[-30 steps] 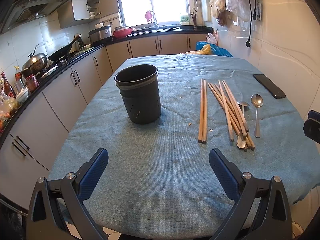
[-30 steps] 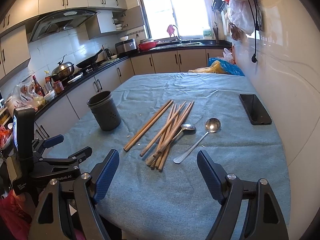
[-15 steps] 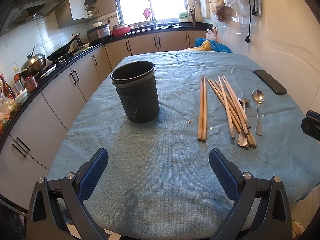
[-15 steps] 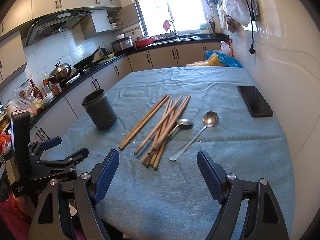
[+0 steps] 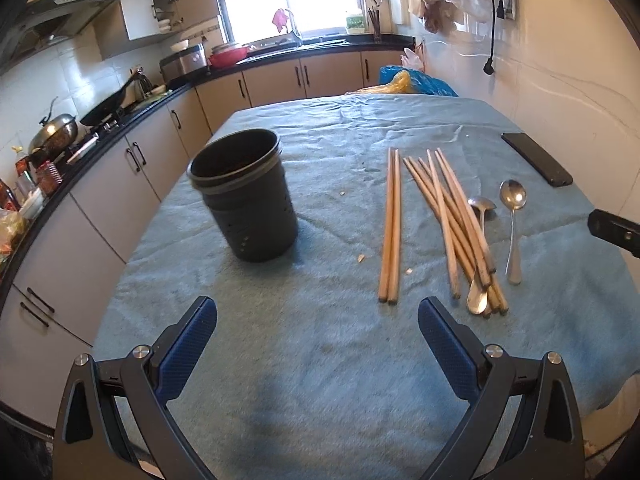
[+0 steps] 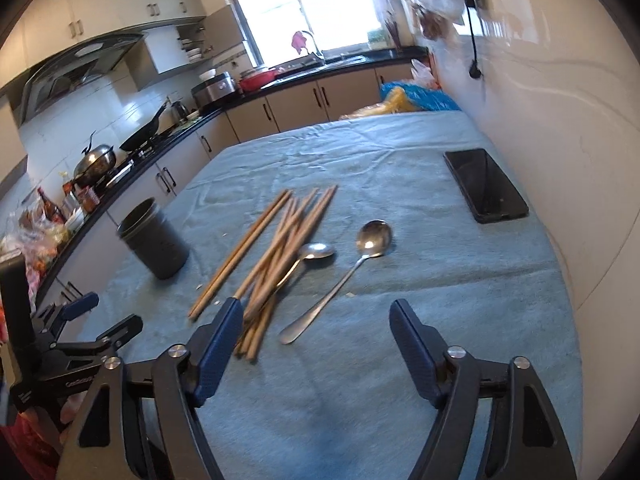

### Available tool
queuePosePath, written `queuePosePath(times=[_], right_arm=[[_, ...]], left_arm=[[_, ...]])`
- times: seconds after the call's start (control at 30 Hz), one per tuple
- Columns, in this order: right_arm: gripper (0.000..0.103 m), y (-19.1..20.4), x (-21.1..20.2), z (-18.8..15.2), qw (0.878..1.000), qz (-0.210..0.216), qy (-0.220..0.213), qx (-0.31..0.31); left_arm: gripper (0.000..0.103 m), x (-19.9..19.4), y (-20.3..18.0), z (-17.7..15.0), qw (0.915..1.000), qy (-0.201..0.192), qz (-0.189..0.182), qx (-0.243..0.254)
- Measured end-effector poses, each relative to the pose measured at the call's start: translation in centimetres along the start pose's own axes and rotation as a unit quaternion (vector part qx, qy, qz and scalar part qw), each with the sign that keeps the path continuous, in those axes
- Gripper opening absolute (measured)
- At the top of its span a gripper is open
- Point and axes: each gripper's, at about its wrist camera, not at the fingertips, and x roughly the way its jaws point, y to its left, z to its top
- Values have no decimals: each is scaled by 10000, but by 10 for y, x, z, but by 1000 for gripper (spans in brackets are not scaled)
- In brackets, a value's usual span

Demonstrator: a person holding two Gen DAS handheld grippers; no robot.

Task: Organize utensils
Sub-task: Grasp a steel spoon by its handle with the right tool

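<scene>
Here, left gripper (image 5: 318, 320) held open, empty; right gripper (image 6: 316, 322) closing, empty, spoon (image 6: 340, 280) handle ahead; cup (image 5: 244, 196) near tabletop's left edge.

Left gripper (image 5: 318, 332): black angular frame, blue textured finger pads (image 5: 187, 350), silver screws at pivots. Right gripper (image 6: 316, 338): same black frame, blue pads, silver screws; white lettering on frame lower left.

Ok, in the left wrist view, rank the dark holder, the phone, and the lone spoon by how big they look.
1. Dark holder, clearly the largest; it also stands nearest the camera.
2 and 3. Phone and lone spoon: similar in length. The phone is wider but lies farther away and foreshortened, so I won't rank them.
</scene>
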Motion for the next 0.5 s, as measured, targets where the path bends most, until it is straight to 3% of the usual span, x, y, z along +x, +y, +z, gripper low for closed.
queuePosePath(times=[0.13, 0.3, 0.5], right_arm=[[63, -27, 16, 14, 9993, 11, 190, 332], [51, -55, 44, 30, 9969, 132, 427, 654], [50, -73, 79, 49, 9947, 206, 604, 802]], left_arm=[[99, 11, -2, 16, 9993, 221, -292, -41], [85, 20, -10, 27, 9982, 361, -470, 42], [67, 27, -21, 40, 9961, 501, -707, 185]])
